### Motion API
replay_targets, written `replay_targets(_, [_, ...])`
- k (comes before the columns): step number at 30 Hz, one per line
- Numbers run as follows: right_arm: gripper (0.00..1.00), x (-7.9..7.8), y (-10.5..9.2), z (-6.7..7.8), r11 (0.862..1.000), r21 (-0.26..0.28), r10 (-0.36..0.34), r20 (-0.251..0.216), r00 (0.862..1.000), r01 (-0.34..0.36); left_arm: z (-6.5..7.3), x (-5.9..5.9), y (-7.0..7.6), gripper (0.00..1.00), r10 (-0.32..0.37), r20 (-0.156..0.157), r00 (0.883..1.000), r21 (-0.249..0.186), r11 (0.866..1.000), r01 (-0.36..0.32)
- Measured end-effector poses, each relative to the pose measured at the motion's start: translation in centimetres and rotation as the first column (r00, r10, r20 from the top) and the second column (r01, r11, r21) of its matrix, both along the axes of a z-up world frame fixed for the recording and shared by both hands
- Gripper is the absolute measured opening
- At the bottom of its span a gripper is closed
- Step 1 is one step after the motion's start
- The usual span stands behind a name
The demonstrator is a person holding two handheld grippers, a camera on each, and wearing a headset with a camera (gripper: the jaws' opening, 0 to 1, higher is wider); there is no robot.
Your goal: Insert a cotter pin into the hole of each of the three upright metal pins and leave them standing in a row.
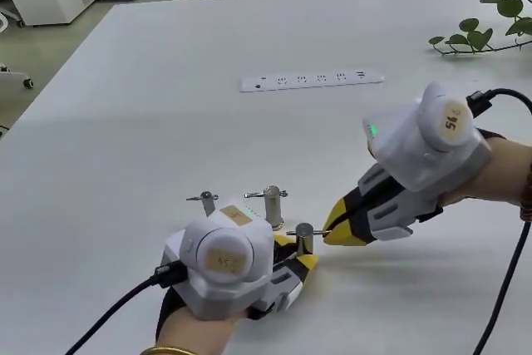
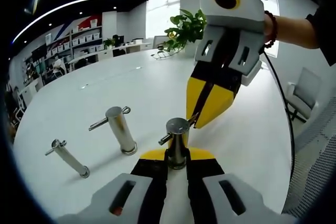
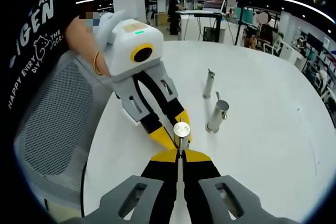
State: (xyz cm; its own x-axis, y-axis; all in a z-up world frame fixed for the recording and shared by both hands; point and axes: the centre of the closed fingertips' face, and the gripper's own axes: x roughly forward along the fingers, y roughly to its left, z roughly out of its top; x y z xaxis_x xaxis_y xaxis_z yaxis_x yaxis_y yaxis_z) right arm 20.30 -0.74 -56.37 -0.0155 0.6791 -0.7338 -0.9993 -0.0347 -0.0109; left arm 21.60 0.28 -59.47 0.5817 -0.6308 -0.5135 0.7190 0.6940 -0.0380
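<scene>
The left gripper (image 2: 177,157) is clenched around the lower shaft of the nearest metal pin (image 2: 177,132), which stands upright on the white table (image 1: 166,106). Its own view shows the yellow jaw tips pressed against either side of that shaft. To the right of this pin, the right gripper (image 1: 330,234) has its jaws pinched together on a cotter pin (image 1: 313,232) that lies level and meets the pin's head. The left gripper view shows a short metal stub jutting from the opposite side of the head. The right gripper view looks straight along the closed jaws to the pin's round cap, and the cotter pin is hidden between the tips. Just beyond and left of the nearest metal pin stands the middle pin (image 1: 272,205), and further left the far pin (image 1: 208,203); each has a crosswise cotter pin in its head. In the head view, a power strip (image 1: 312,81) lies well beyond the nearest metal pin, and plant leaves (image 1: 482,35) sit toward the far right corner. The right gripper view shows a mesh chair (image 3: 58,129) behind the left gripper.
</scene>
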Motion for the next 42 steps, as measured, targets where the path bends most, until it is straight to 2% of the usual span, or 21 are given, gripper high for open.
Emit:
replay_targets(4, [0.00,0.1,0.2,-0.1,1.000,0.001,-0.003,-0.001,1.000,0.003,0.0,0.0,0.0,0.10,0.004,0.008,1.000,0.002,1.000,-0.004])
replay_targets(19, [0.00,0.3,0.9,-0.2,1.000,0.018,-0.006,0.004,1.000,0.006,0.0,0.1,0.0,0.10,0.011,0.006,1.000,-0.008,1.000,-0.011])
replay_targets(23, [0.04,0.1,0.6,-0.2,1.000,0.013,-0.014,-0.005,1.000,0.014,-0.1,0.1,-0.1,0.10,0.013,0.007,1.000,-0.008,1.000,-0.013])
replay_targets(32, [0.00,0.5,-0.2,0.2,0.998,0.026,-0.057,0.005,0.998,0.056,-0.1,0.1,-0.1,0.10,0.018,0.005,1.000,-0.012,1.000,-0.018])
replay_targets(42, [0.00,0.3,0.2,0.2,0.999,0.020,-0.041,0.016,0.999,0.041,-0.1,0.1,-0.1,0.10,0.021,0.001,1.000,-0.016,1.000,-0.021])
